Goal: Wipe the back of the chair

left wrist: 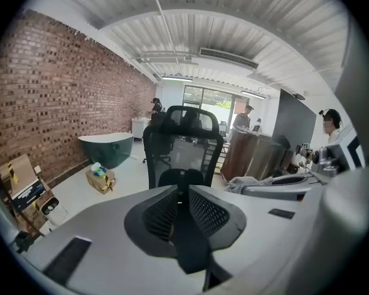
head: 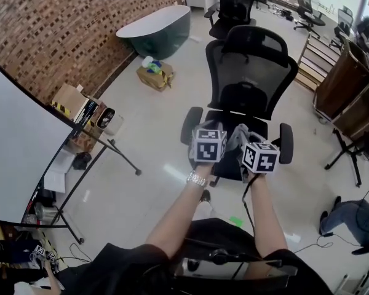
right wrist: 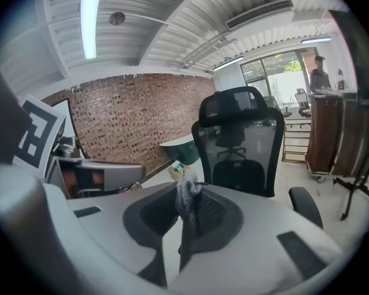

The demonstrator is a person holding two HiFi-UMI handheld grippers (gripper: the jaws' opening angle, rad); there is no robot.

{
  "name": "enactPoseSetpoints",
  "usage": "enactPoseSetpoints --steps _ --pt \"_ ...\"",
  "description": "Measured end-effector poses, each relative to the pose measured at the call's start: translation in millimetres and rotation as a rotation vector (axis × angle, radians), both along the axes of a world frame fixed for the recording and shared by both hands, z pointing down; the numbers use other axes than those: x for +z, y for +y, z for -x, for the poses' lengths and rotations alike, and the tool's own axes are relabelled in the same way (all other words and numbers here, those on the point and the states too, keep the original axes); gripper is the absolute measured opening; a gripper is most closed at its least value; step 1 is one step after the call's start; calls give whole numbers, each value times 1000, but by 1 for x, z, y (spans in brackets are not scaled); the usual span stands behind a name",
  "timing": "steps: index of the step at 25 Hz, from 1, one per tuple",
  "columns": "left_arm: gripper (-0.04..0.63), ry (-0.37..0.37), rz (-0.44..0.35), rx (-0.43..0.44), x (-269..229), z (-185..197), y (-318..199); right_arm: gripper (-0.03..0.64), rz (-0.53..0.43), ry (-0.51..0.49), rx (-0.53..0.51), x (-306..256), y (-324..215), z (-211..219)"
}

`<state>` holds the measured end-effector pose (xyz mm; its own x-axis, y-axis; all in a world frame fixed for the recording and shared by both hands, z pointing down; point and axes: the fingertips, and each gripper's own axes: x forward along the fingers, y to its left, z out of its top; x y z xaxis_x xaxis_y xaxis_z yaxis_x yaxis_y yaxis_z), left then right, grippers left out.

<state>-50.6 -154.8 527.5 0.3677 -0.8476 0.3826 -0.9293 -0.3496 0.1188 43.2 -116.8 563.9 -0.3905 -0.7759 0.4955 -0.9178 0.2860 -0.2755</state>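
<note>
Green bathtub (head: 157, 31) beside brick wall (head: 61, 29), cardboard box (head: 154, 77) on the floor (head: 147, 165) nearby, whiteboard (head: 18, 146) at left

A red brick wall (head: 61, 29) runs down the left, with a dark green bathtub (head: 157, 29) against it and a cardboard box (head: 155, 75) nearby on the pale, glossy floor (head: 147, 158). A whiteboard (head: 18, 152) stands nearer. Wooden cabinets (head: 350, 91) line the right. A tube light (right wrist: 90, 17) glows on the ribbed ceiling (left wrist: 234, 29).
</note>
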Motion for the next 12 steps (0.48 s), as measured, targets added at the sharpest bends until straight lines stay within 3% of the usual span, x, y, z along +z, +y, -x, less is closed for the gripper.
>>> enactPoseSetpoints --steps 6,12 --pt "61 -6 -22 52 -12 -16 -80 49 -20 10 62 -14 -74 -13" --pt "61 3 10 89 -3 -50 -115 49 -3 27 113 -12 -108 -56"
